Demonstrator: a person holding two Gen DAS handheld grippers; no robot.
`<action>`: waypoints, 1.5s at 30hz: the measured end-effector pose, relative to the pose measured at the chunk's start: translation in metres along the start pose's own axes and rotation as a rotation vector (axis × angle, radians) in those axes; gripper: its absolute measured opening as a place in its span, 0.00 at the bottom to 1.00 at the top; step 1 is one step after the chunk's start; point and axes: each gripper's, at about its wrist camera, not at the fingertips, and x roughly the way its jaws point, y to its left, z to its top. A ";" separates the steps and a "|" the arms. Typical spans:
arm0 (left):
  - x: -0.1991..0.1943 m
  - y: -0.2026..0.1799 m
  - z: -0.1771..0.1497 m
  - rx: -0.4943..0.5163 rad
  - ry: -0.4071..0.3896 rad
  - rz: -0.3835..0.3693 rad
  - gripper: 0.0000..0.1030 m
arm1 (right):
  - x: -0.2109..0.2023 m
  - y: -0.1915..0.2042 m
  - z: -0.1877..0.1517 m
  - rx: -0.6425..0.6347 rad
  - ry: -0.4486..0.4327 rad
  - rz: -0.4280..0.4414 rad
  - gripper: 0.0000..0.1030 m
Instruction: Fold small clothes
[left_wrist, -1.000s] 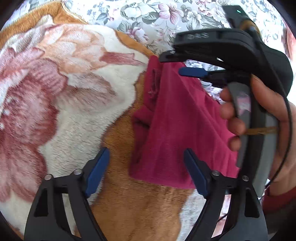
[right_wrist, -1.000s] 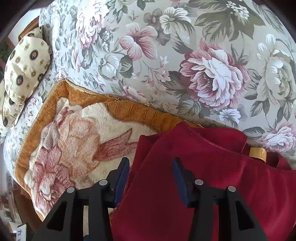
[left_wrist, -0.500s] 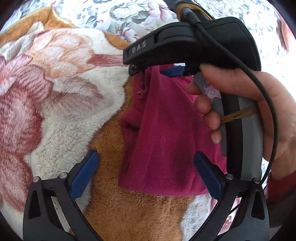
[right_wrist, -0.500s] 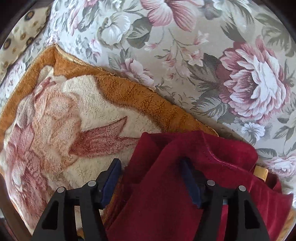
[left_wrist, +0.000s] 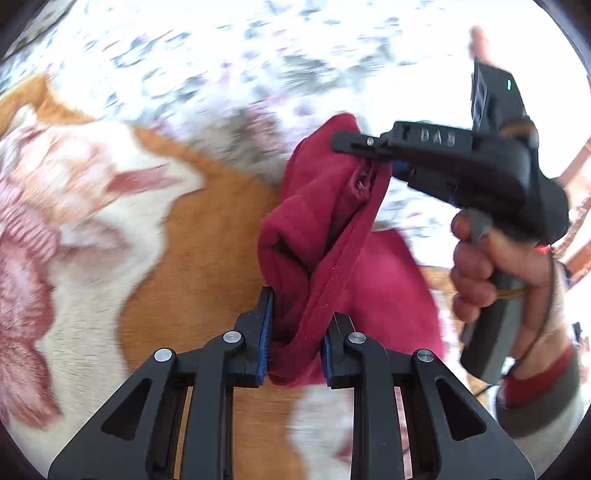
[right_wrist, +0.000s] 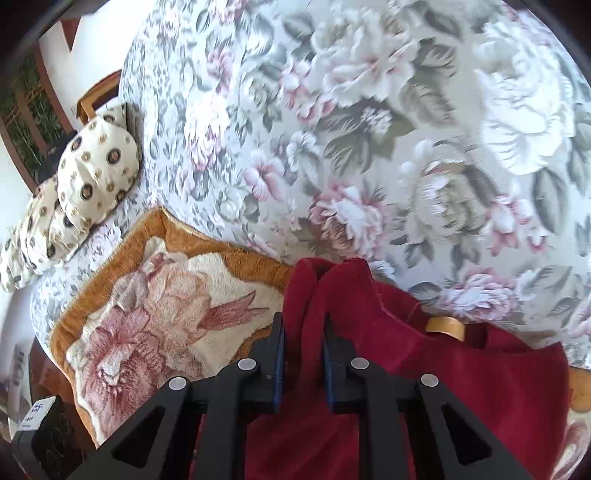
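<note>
Floral bedding in grey, white and pink covers the bed, and on top of it lies a plush blanket with an orange border and a large cream and pink flower design. Two spotted cream pillows sit at the far left of the bed in the right wrist view.

A small dark red garment is bunched and lifted between the two grippers, above the edge where the blanket meets the bedding. The left gripper is closed on the near, lower edge of the garment, with folds of red fabric pinched between its blue pads. The right gripper, held in the person's right hand, is clamped on the far, upper corner of the same garment; in the left wrist view its black body sits to the upper right with the cloth hanging from its tips. In the right wrist view, red fabric rises in a ridge between the closed fingers and spreads out low and to the right, where a small tan label shows at a neckline. Much of the left wrist view is blurred.
</note>
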 end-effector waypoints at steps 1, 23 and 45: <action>0.001 -0.016 0.000 0.028 -0.001 -0.016 0.20 | -0.017 -0.009 -0.001 0.010 -0.022 -0.001 0.15; 0.023 -0.134 -0.024 0.359 0.102 -0.056 0.66 | -0.093 -0.201 -0.122 0.555 -0.105 0.002 0.51; 0.092 -0.100 -0.017 0.315 0.167 0.008 0.67 | -0.087 -0.183 -0.100 0.273 -0.041 -0.336 0.17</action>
